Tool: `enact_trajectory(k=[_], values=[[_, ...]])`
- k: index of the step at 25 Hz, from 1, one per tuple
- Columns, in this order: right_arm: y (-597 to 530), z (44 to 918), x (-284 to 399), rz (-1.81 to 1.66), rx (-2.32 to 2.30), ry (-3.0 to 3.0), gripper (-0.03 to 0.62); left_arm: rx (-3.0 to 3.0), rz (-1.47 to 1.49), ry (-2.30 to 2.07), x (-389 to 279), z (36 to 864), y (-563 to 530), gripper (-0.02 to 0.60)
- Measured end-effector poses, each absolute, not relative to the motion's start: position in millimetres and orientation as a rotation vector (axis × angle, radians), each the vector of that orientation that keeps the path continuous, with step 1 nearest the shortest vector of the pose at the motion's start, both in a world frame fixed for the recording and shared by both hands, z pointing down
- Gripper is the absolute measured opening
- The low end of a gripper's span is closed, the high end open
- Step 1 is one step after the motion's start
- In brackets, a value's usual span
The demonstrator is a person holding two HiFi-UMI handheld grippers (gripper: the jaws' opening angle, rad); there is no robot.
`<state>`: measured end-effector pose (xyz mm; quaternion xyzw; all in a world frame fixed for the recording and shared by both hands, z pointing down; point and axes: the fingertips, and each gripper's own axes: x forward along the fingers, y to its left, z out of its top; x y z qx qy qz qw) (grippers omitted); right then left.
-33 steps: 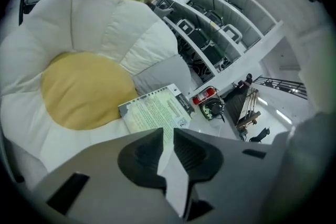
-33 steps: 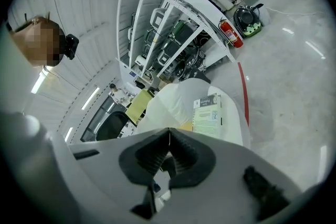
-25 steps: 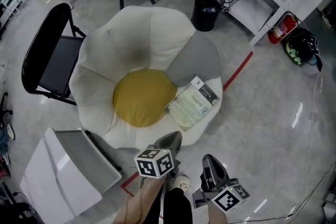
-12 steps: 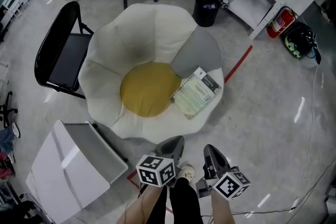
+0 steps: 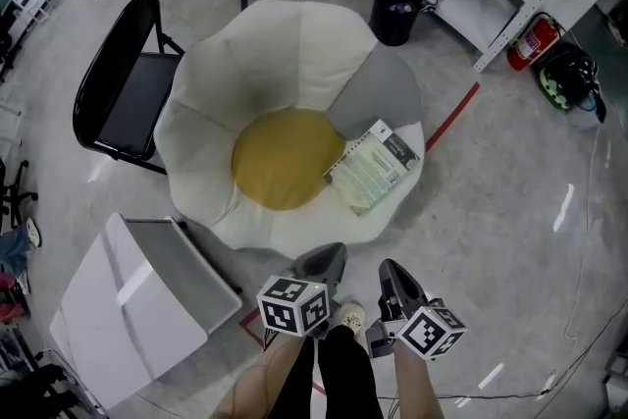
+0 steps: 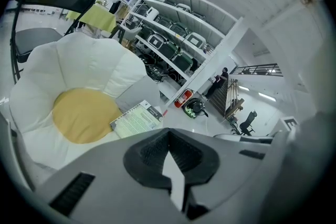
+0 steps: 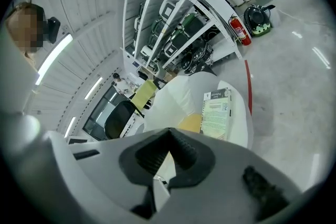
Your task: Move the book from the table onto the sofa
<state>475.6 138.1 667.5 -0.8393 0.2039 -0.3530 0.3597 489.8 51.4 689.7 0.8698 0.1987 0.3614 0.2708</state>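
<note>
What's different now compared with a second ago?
Nothing was grabbed or released. Only the view drifted slightly. The book stayed on the sofa beside its yellow cushion; the left gripper and right gripper stayed shut and empty.

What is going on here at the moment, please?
A person holds a two-jaw tool in each hand, facing a white flower-shaped sofa with a round yellow centre cushion. The pale green book already lies on the sofa's seat, beside the yellow cushion. The left tool and the right tool are both shut and empty, held low near the person's legs, clear of the book. A white table stands to the left.
</note>
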Motion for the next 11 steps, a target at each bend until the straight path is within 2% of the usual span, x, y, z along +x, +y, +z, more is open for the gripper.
enact_trajectory(k=[11], values=[[149.6,668.8,478.6,-0.929,-2.145,0.534,0.011,2.316,0.993,0.489,491.0,697.2,51.8,0.009]])
